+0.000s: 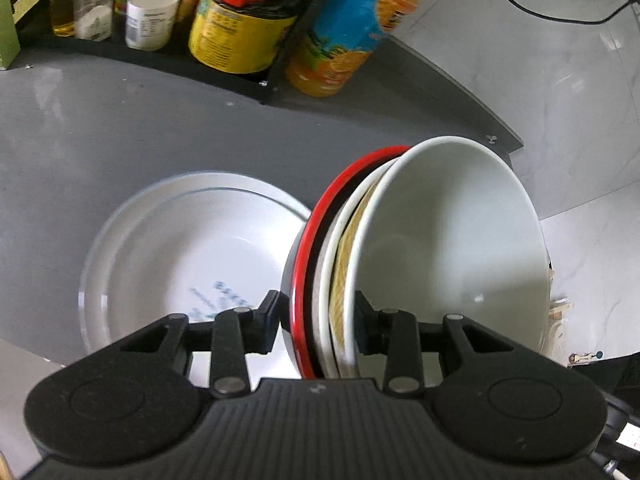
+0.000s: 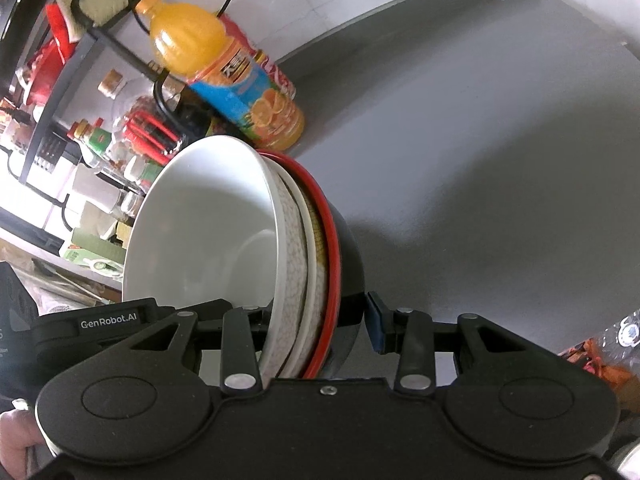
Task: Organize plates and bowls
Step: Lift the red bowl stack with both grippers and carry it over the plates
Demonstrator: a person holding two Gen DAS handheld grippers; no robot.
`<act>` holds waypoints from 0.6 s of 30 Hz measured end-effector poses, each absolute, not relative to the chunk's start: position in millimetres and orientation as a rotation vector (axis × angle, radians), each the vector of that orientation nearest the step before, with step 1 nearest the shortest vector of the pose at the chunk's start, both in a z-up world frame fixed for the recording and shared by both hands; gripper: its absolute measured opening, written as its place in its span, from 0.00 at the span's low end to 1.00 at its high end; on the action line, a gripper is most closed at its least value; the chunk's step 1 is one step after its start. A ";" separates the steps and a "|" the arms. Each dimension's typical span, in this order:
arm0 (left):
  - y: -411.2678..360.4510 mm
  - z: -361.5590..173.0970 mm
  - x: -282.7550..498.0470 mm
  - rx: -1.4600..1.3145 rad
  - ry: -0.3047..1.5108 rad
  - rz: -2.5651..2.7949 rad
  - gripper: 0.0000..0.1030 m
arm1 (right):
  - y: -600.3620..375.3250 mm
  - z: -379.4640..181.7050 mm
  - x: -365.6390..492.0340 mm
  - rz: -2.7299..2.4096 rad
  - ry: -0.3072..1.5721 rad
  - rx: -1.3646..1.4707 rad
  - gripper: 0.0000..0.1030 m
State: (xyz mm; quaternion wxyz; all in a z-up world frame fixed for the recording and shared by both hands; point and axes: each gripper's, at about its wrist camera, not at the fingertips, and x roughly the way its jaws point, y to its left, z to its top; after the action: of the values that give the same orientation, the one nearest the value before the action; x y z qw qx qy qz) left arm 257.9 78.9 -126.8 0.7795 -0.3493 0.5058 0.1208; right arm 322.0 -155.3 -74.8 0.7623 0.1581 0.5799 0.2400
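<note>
A stack of nested bowls [image 1: 448,240] is held tilted on its side above the grey table [image 1: 120,132]. A plain white bowl lies innermost, a patterned bowl and a white one around it, and a black bowl with a red rim [image 1: 320,216] outermost. My left gripper [image 1: 318,322] is shut on the stack's rims, one finger on the black bowl and one inside the white bowl. From the opposite side, my right gripper [image 2: 316,320] also grips the stack of bowls [image 2: 208,224]; its blue pad [image 2: 376,328] rests against the black bowl. A white plate [image 1: 180,256] lies flat on the table left of the stack.
An orange juice bottle [image 2: 224,76] stands at the table's back beside a black rack [image 1: 168,48] of jars and sauce bottles. A black cable [image 1: 532,8] runs along the white wall. The table's corner [image 1: 516,144] ends just behind the bowls. Bare grey tabletop [image 2: 500,180] lies right of the stack.
</note>
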 end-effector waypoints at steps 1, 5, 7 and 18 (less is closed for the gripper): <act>82.9 -127.5 255.8 -0.754 1.096 0.260 0.34 | -152.5 -75.2 319.3 0.520 1.262 0.344 0.37; 101.9 -134.3 246.4 -0.752 1.113 0.253 0.34 | -131.5 -79.8 310.6 0.509 1.271 0.341 0.37; 110.5 -138.6 242.2 -0.753 1.123 0.246 0.34 | -121.6 -82.6 306.0 0.500 1.275 0.338 0.37; 148.0 -155.7 235.4 -0.741 1.171 0.198 0.34 | -88.1 -97.8 285.7 0.432 1.296 0.333 0.37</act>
State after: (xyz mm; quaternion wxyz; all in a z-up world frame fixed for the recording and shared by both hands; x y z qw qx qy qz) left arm 235.4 148.0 -155.7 0.7650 -0.3408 0.5388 0.0913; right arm 285.7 -88.1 -97.8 0.7630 0.1529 0.5958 0.1987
